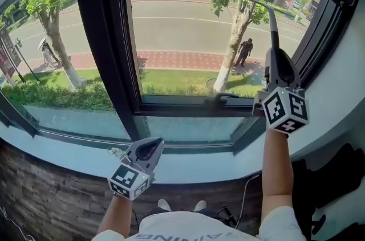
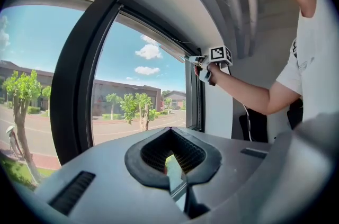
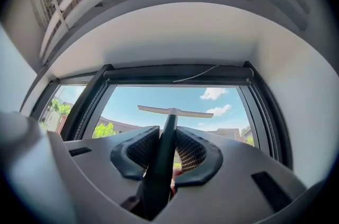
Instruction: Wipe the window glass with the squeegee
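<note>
Right tool [image 3: 168, 146]: pinching the squeegee [image 3: 168, 125] by its dark handle, whose long axis runs up and away along the jaws. The blade lies crosswise, high against the window glass [image 1: 182, 23]; contact with the pane cannot be told. Left tool [image 2: 169, 135]: pressed together, empty, low by the sill [image 1: 188, 168], well apart from the squeegee.

You hold two grippers, the left gripper [image 1: 149, 147] near and low and the right gripper [image 1: 277, 58] farther off on the right, and one squeegee [image 1: 272, 23]. Outside you can count two people, the left person [image 1: 48, 53] and the right person [image 1: 245, 52]. Two trees stand on the near grass strip [image 1: 171, 81], the left tree [image 1: 54, 12] and the right tree [image 1: 236, 17].
</note>
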{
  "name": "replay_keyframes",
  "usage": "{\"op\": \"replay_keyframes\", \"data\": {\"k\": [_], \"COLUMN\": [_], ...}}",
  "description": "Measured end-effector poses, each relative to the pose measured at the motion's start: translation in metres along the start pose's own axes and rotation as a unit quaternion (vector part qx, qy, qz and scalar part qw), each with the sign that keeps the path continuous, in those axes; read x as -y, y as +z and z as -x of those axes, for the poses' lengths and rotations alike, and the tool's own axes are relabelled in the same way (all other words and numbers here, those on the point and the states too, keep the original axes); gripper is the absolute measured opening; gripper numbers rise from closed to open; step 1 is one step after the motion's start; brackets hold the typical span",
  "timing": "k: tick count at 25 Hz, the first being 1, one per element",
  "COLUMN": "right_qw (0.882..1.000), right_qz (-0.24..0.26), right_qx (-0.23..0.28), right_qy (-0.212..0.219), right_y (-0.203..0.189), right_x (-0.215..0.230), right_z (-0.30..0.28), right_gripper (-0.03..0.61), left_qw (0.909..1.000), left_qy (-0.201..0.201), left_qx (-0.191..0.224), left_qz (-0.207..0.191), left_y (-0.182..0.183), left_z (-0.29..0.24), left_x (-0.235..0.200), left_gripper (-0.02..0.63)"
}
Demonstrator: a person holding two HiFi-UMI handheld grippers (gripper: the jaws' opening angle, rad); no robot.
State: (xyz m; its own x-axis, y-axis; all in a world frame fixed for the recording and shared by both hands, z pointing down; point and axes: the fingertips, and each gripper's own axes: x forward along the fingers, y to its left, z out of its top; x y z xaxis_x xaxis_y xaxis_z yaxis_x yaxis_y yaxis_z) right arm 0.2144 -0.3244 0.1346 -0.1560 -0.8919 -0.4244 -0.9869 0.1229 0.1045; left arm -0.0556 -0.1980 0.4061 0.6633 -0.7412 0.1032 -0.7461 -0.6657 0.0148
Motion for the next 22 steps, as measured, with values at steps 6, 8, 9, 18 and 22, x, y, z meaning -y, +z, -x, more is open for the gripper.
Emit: {"op": "replay_keyframes", "data": {"k": [6,8,9,18,22], "right_qw": [1.0,1.0,1.0,0.998,0.996], "right_qz": [0.009,0.003,0.0,0.047,0.075], "right_qx": [0.021,0.026,0.029,0.045,0.039], "right_qy": [-0.009,-0.008,-0.005,0.019,0.017], "right_y": [0.045,0.054,0.057,0.076,0.07], "right_x": [0.014,0.019,0.022,0.019,0.017], "right_z": [-0.062,-0.072,-0.076,-0.11,-0.117], "right_gripper": [0.1,0.1,0.1,0.1,0.1], "left_qw": [1.0,1.0,1.0,0.9999,0.9999], "left_qy": [0.004,0.004,0.004,0.011,0.015], "left_qx": [0.008,0.006,0.006,0.004,0.006], "left_qz": [0.004,0.001,-0.001,-0.001,-0.002], "left_y": [0.0,0.001,0.002,0.005,0.008], "left_z": [-0.005,-0.007,-0.008,-0.012,-0.011], "left_x": [0.007,0.01,0.011,0.013,0.013], "left_gripper": [0.018,0.018,0.017,0.018,0.017]}}
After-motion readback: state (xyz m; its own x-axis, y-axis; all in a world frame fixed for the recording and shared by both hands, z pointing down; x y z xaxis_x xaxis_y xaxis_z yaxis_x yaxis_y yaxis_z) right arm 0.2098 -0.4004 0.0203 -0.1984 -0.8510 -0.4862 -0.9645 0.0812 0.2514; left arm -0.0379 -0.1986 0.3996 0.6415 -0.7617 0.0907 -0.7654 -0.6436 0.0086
